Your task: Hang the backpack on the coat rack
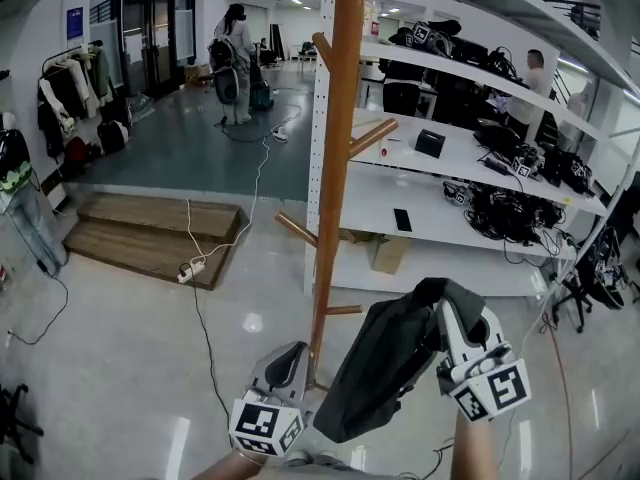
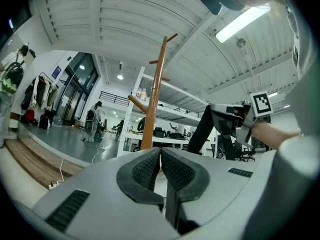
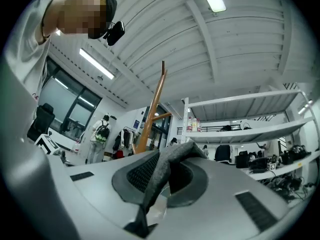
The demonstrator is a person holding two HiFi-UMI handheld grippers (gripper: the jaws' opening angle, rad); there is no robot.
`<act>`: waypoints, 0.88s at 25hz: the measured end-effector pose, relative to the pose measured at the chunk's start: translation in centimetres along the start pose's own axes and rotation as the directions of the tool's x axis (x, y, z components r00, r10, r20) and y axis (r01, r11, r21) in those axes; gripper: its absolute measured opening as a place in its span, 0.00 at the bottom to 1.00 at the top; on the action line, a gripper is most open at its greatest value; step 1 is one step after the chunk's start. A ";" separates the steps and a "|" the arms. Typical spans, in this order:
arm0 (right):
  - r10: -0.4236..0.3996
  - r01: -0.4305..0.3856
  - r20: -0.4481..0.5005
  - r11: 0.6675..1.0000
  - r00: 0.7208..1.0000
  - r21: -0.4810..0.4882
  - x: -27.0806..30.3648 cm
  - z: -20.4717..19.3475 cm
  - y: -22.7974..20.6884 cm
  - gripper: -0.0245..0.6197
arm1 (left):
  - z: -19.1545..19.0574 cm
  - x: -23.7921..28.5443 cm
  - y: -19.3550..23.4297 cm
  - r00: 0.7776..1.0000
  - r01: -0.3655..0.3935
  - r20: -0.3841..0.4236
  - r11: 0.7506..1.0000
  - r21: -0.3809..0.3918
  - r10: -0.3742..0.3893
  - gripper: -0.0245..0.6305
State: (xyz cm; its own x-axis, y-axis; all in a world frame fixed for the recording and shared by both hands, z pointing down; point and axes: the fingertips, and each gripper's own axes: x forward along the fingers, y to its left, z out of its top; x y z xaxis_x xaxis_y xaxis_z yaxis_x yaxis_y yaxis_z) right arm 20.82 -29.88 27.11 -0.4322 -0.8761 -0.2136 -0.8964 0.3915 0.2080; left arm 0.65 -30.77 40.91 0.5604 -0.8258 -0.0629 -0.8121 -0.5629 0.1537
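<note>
A tall wooden coat rack [image 1: 338, 168] with angled pegs stands straight ahead of me on the glossy floor. My right gripper [image 1: 450, 315] is shut on the top strap of a dark grey backpack [image 1: 385, 368], which hangs down to the right of the pole's lower part. In the right gripper view the grey strap [image 3: 165, 166] is pinched between the pads, with the coat rack [image 3: 151, 111] beyond. My left gripper [image 1: 290, 356] is shut and empty, near the pole's base. In the left gripper view its pads meet [image 2: 160, 165], the coat rack [image 2: 153, 109] rises ahead and the backpack [image 2: 204, 131] hangs at the right.
White shelving [image 1: 450, 158] loaded with cables and gear stands right behind the rack. A cardboard box [image 1: 388, 253] lies under it. A low wooden platform [image 1: 150, 230] and a power strip on a cable [image 1: 190, 268] lie at the left. People stand in the distance.
</note>
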 end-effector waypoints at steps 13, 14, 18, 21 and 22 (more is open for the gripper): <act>0.329 -0.314 0.062 0.932 0.942 -0.181 10.7 12.7 -7.3 0.10 | -0.6 0.7 1.6 0.995 -0.098 0.012 0.994 -0.045 0.099 0.07; 0.374 -0.357 0.062 0.915 0.925 -0.189 11.2 13.5 -7.4 0.10 | -0.5 0.8 1.7 0.995 -0.103 0.014 0.994 -0.047 0.104 0.07; 0.473 -0.457 0.057 0.871 0.879 -0.182 13.9 16.0 -8.5 0.10 | 0.1 1.3 2.5 0.991 -0.128 0.030 0.991 -0.045 0.129 0.07; 0.518 -0.506 0.038 0.846 0.854 -0.171 16.0 16.8 -8.8 0.10 | 0.2 1.5 3.1 0.988 -0.148 0.030 0.988 -0.042 0.150 0.07; 0.529 -0.518 0.020 0.838 0.848 -0.170 16.7 16.8 -8.6 0.10 | 0.2 1.5 3.3 0.987 -0.156 0.027 0.987 -0.042 0.157 0.07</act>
State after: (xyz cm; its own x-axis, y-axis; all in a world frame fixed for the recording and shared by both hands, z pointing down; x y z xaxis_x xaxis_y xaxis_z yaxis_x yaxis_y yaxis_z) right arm 19.63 -43.12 5.72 -0.8428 -0.5305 -0.0908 -0.5105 0.7346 0.4469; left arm -1.22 -33.84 41.17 0.4212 -0.9047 -0.0650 -0.8819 -0.4252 0.2034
